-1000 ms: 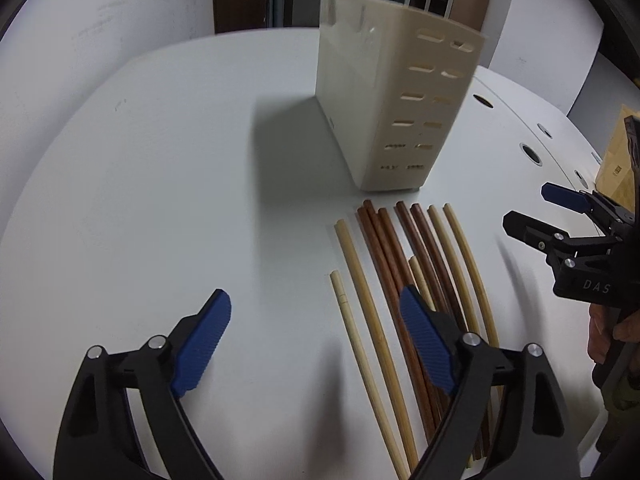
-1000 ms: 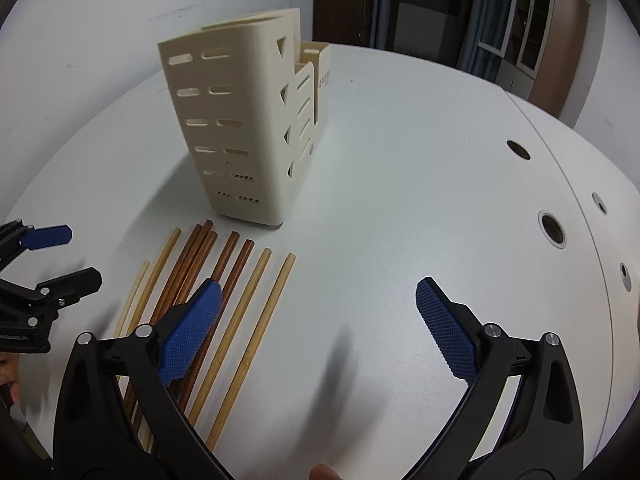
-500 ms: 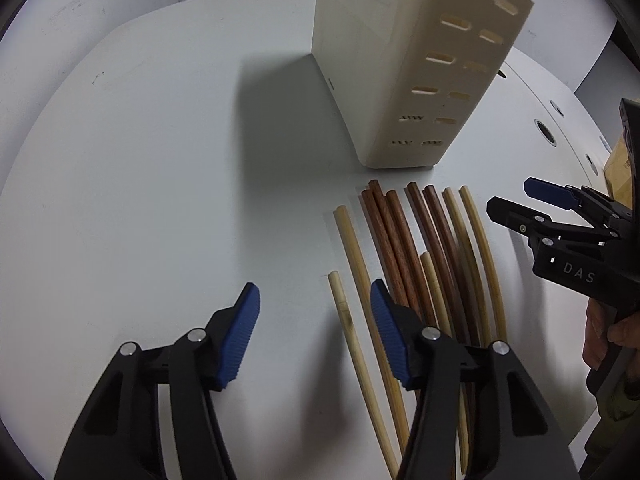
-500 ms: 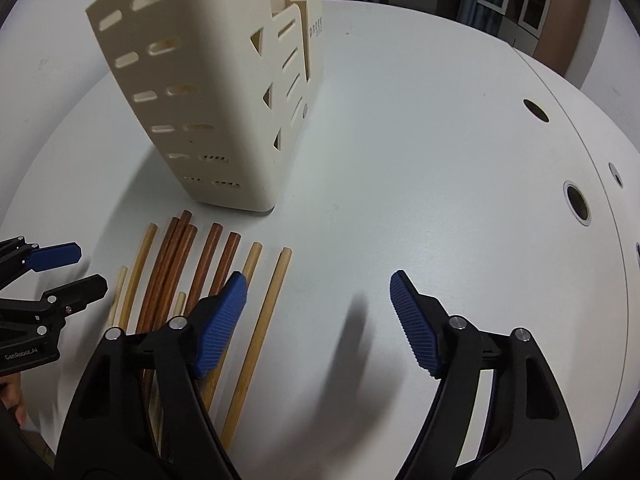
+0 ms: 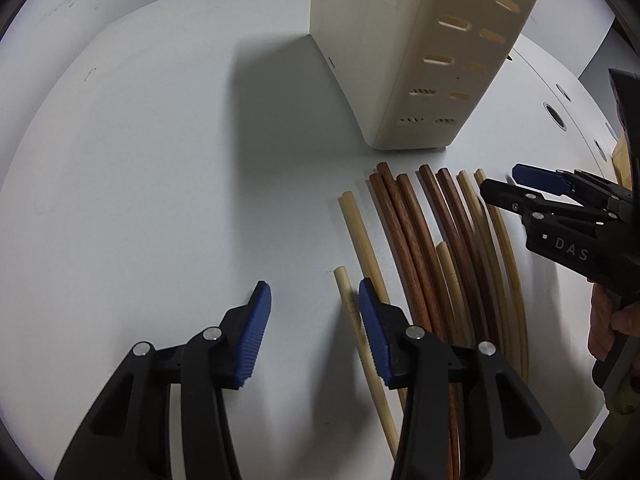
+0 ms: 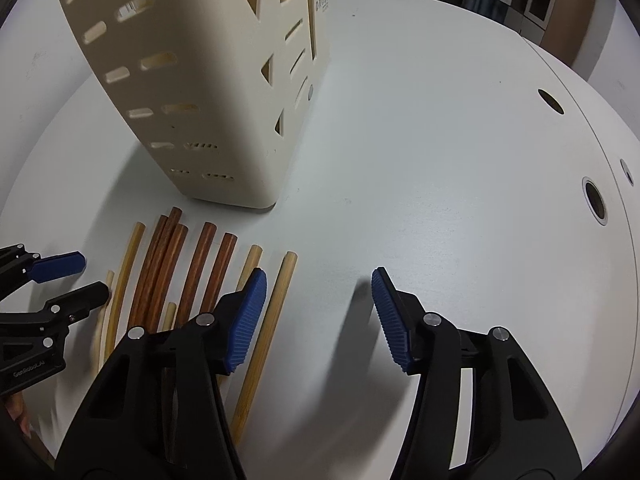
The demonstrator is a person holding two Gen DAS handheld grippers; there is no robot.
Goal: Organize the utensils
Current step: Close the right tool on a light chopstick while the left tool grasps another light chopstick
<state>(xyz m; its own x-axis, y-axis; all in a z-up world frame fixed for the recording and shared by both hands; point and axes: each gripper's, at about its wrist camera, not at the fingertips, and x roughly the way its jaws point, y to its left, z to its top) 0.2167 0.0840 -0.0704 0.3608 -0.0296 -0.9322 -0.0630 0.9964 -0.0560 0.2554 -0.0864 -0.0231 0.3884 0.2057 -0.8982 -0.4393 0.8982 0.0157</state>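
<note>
**Desk:** What do your claws show at this moment?

**Operator:** My left gripper (image 5: 314,320), low centre in the left wrist view, has its blue pads apart with nothing between them. The right-hand pad sits over the leftmost pale chopstick (image 5: 362,344); I cannot tell whether it touches. My right gripper (image 6: 318,316), low centre in the right wrist view, is likewise parted and empty, its left pad above the two pale sticks at the right edge of the row.

**Desk:** And the utensils themselves?

**Operator:** The chopsticks (image 5: 432,256) lie flat on the white table (image 5: 160,200), side by side in a loose row, right of centre in the left view and lower left in the right view. Dark brown sticks (image 6: 168,268) fill the middle; pale ones (image 6: 268,320) flank them. Their far ends point towards the cream utensil holder (image 5: 404,60), which stands upright just beyond them, near but apart, in the upper right of the left view and upper left of the right one. Its walls carry slotted openings, and stepped compartments show along its side in the right view.

**Desk:** Anything else in frame?

**Operator:** Each claw shows in the other's camera, at the frame edge over the row's outer sticks. Round holes (image 6: 596,200) dot the table at the right.
</note>
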